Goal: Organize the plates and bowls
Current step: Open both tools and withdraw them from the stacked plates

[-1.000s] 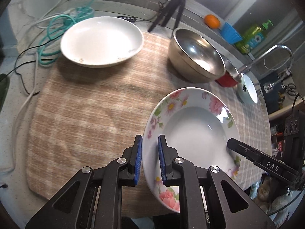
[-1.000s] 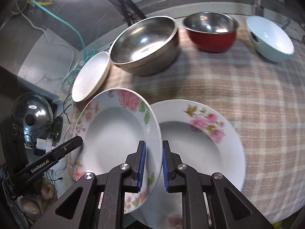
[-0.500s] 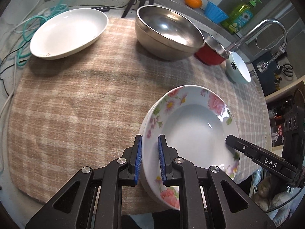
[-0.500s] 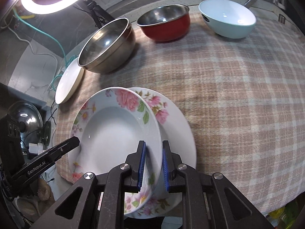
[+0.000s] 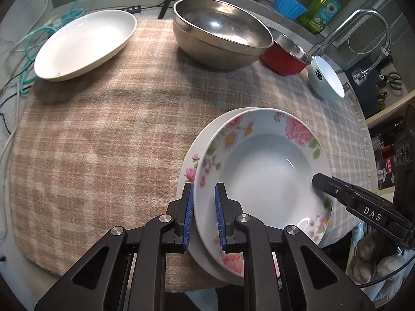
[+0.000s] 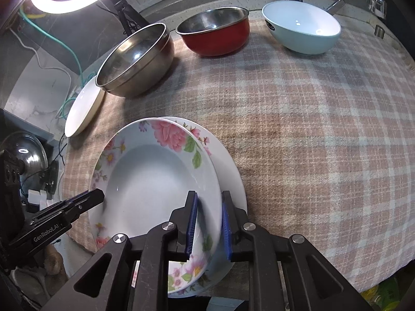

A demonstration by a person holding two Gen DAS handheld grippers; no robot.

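Pinching opposite rims of the upper floral plate (image 5: 264, 171), the left tool (image 5: 204, 216) and right tool (image 6: 208, 224) hold it directly over a second floral plate (image 6: 228, 171) lying on the checked cloth (image 5: 103, 134) at the near edge of the tabletop (image 5: 15, 254); whether the plates touch cannot be told. Farther back stand a plain white dish (image 5: 85, 44), a large steel bowl (image 5: 220, 39), a red bowl (image 6: 215, 36) and a pale blue bowl (image 6: 303, 28)
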